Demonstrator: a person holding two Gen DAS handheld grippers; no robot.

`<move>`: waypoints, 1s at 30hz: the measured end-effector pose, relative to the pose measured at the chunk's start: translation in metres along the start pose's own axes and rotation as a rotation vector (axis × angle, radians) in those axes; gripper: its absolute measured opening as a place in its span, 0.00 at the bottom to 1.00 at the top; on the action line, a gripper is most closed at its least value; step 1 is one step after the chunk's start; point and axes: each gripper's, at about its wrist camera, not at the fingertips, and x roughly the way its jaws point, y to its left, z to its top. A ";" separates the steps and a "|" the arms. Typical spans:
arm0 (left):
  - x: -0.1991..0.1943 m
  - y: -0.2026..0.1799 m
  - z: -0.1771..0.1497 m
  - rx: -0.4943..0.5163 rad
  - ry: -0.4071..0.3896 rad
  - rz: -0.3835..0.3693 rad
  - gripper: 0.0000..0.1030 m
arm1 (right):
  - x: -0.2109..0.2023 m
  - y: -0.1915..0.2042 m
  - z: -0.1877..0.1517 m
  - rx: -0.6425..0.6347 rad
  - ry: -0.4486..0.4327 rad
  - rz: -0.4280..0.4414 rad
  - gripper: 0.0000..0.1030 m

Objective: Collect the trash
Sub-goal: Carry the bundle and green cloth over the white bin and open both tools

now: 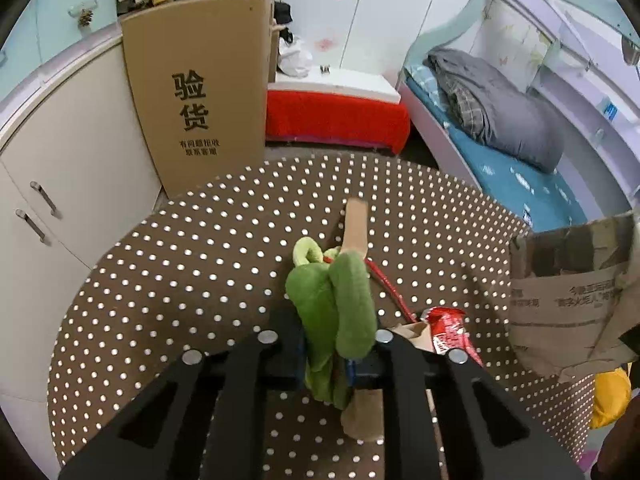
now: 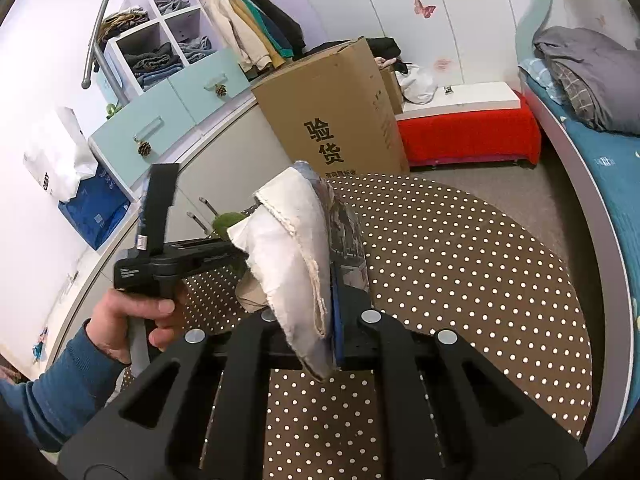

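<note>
My left gripper point(image 1: 326, 354) is shut on a green plush toy point(image 1: 336, 292) and holds it above the brown polka-dot table point(image 1: 192, 264). Under it lie a red snack wrapper point(image 1: 448, 330), a thin red strip point(image 1: 386, 284) and brown cardboard scraps point(image 1: 356, 226). My right gripper point(image 2: 330, 332) is shut on a crumpled paper bag point(image 2: 296, 256), white on one side and printed on the other, held above the table point(image 2: 460, 264). That bag shows at the right edge of the left wrist view point(image 1: 568, 300). The left gripper, in a hand, shows in the right wrist view point(image 2: 236, 254).
A tall cardboard box point(image 1: 192, 100) stands beyond the table beside white cabinets point(image 1: 60, 184). A red-draped low bench point(image 1: 336, 114) and a bed with a grey blanket point(image 1: 500, 112) lie behind. A yellow object point(image 1: 610, 400) is at the table's right edge.
</note>
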 end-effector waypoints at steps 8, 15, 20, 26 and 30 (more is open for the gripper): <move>-0.064 -0.017 0.001 0.021 -0.158 -0.001 0.12 | -0.025 -0.008 0.000 0.025 -0.044 0.010 0.07; -0.111 -0.058 -0.004 0.064 -0.252 -0.060 0.12 | -0.061 -0.020 0.002 0.050 -0.108 -0.003 0.07; -0.129 -0.098 -0.016 0.095 -0.274 -0.126 0.12 | -0.097 -0.032 0.001 0.066 -0.170 -0.036 0.07; -0.136 -0.147 -0.030 0.150 -0.277 -0.181 0.12 | -0.148 -0.057 -0.008 0.108 -0.248 -0.094 0.07; -0.136 -0.178 -0.036 0.198 -0.271 -0.222 0.12 | -0.186 -0.081 -0.021 0.164 -0.300 -0.154 0.07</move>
